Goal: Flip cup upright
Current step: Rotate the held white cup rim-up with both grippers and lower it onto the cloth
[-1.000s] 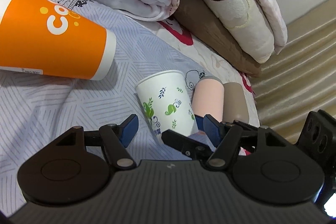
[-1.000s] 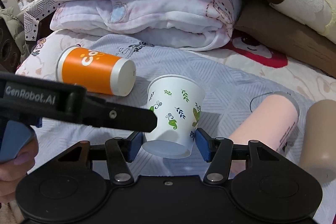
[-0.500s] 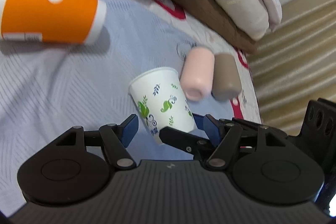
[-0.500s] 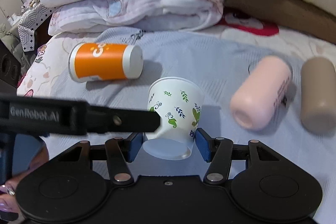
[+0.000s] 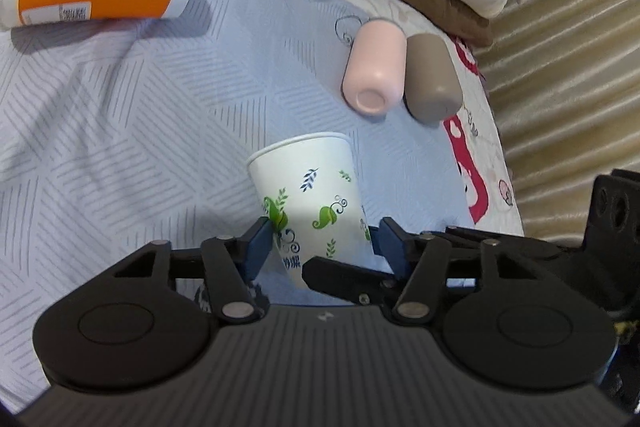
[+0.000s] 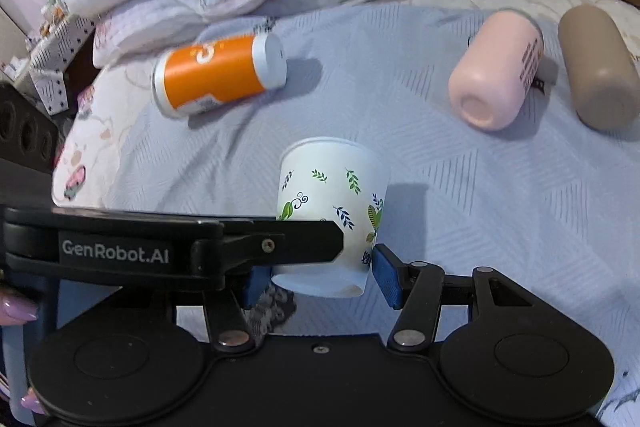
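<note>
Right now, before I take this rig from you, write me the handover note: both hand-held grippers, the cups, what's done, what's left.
Right hand-held gripper: shut on the leaf-print cup near its base. The cup appears lifted off the bedsheet.
Left hand-held gripper: pads on either side of the same cup, one touching. A firm grip is not clear.
Cup: base toward the cameras, rim toward the bed, so not upright.
Orange cup, pink tumbler and brown tumbler: on their sides on the sheet.
Done: cup picked up.
Left: turn it rim-up and set it down.
</note>
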Action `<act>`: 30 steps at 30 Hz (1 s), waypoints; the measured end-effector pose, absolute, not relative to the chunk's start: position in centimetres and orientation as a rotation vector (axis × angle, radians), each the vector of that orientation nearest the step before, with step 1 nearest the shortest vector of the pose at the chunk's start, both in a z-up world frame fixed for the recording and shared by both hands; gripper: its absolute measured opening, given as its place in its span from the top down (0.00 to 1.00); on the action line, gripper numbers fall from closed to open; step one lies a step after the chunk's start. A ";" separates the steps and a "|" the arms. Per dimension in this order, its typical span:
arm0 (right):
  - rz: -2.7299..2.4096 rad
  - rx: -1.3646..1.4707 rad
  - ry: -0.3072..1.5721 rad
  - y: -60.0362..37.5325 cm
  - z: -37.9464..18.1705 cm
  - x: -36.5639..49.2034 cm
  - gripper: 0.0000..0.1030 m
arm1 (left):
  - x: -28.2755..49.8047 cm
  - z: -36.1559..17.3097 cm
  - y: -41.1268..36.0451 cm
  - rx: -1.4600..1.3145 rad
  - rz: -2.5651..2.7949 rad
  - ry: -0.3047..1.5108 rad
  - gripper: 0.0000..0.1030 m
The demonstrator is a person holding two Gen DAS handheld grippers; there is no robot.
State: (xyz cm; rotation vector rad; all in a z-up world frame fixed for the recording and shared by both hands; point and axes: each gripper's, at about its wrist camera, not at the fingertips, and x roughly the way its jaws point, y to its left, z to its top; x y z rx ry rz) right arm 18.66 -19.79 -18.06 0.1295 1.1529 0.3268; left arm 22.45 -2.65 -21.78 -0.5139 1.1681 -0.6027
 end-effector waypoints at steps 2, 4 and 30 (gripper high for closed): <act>0.324 0.127 1.171 -19.8 -18.4 18.7 0.41 | 22.2 -22.0 -2.5 -0.520 -0.604 1.181 0.49; 0.329 0.131 1.199 -19.7 -18.7 18.7 0.41 | 21.9 -22.1 -2.5 -0.497 -0.599 1.179 0.50; 0.469 0.010 1.151 -19.0 -19.0 21.6 0.32 | 24.1 -21.9 -1.8 -0.447 -0.669 1.055 0.46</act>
